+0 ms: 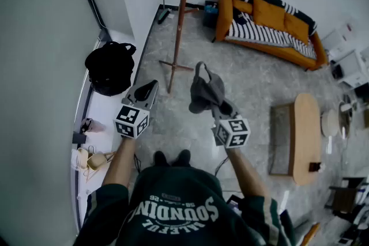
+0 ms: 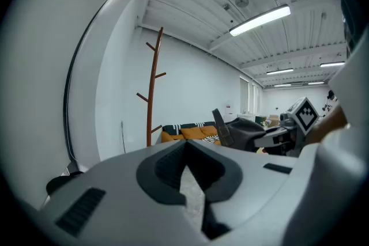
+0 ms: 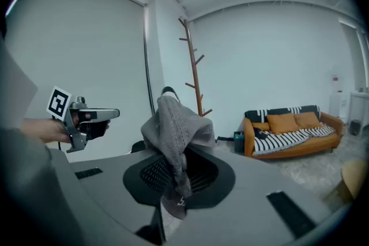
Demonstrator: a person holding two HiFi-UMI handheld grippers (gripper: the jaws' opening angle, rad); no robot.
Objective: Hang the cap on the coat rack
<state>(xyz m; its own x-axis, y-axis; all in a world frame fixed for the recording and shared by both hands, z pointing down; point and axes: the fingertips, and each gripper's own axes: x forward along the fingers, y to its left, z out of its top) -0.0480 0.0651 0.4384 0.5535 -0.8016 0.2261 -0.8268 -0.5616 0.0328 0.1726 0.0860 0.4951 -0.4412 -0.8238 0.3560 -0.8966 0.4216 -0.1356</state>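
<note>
My right gripper is clamped on the grey cap, which bunches up above and ahead of its jaws. My left gripper has its jaws together, empty. The coat rack stands ahead, between the 2 grippers, well apart from the cap.

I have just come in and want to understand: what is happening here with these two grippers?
A person holds a two-jaw gripper in each hand. The right gripper is shut on a grey cap, which is bunched between its jaws. The left gripper holds nothing, and its jaws are together. The wooden coat rack stands ahead near the wall, apart from both grippers. The cap is not yet hung on it.
</note>
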